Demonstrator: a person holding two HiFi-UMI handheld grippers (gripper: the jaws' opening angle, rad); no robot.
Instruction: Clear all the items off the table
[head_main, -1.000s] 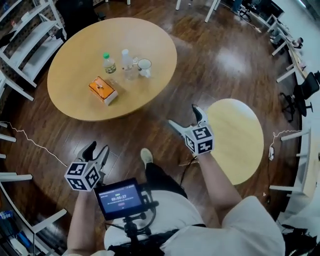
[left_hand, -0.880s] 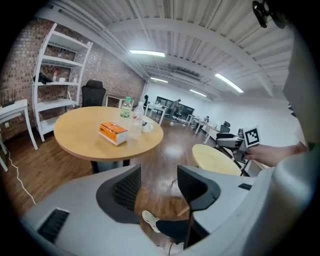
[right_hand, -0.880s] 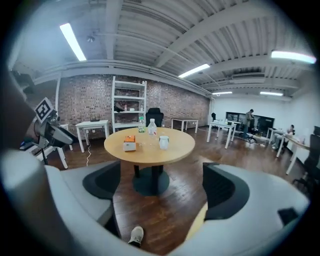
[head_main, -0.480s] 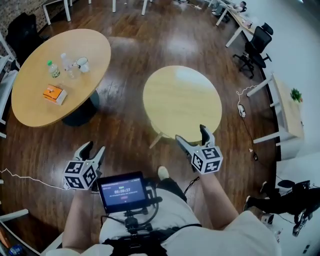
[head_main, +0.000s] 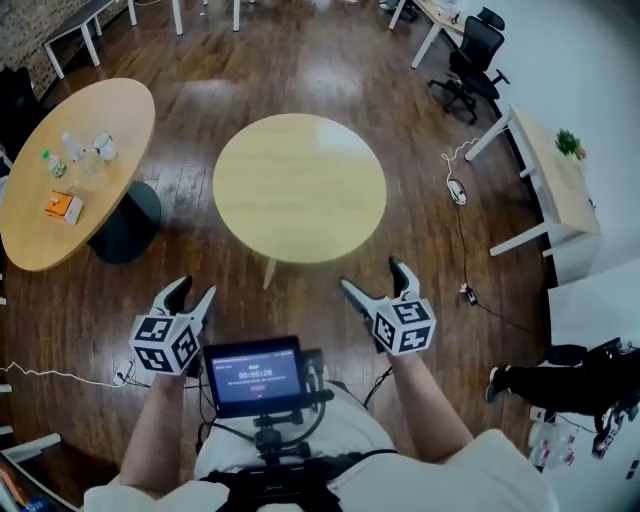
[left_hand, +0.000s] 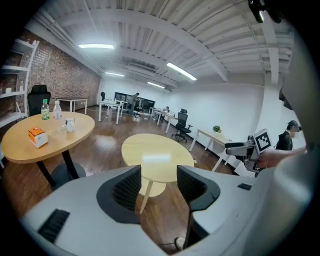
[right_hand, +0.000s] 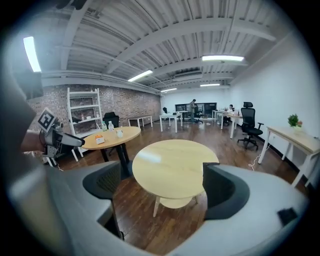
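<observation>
Both claws are held out in front of the person over a dark wooden floor (head_main: 300, 60), side by side and well apart from each other. The left claw (head_main: 194, 291) has its jaws standing apart with nothing between them; in the left gripper view only floor and a round table (head_main: 300, 187) show through the gap. The right claw (head_main: 371, 275) is spread wide and grips nothing either, the same round table showing between its pads in the right gripper view. That table stands straight ahead of both claws, near their tips but not touching them. The things to be cleared sit on an oval worktop (head_main: 110, 110) that is well apart from either claw, ahead and far to the left of the left claw, past the round table's left side. On it an orange box (head_main: 63, 207) lies nearest the left claw. Farther back, a green-capped bottle (head_main: 54, 163), a clear bottle (head_main: 73, 146) and a white cup (head_main: 104, 146) stand close together in a small cluster, the cup being the one nearest the round table. Between the two claws and closer to the person's body, a small lit screen (head_main: 252, 372) sits on a mount. Far ahead and to the right of the right claw are a black office chair (head_main: 470, 50) and a long pale desk (head_main: 545, 190) with a potted plant (head_main: 568, 143) on it
</observation>
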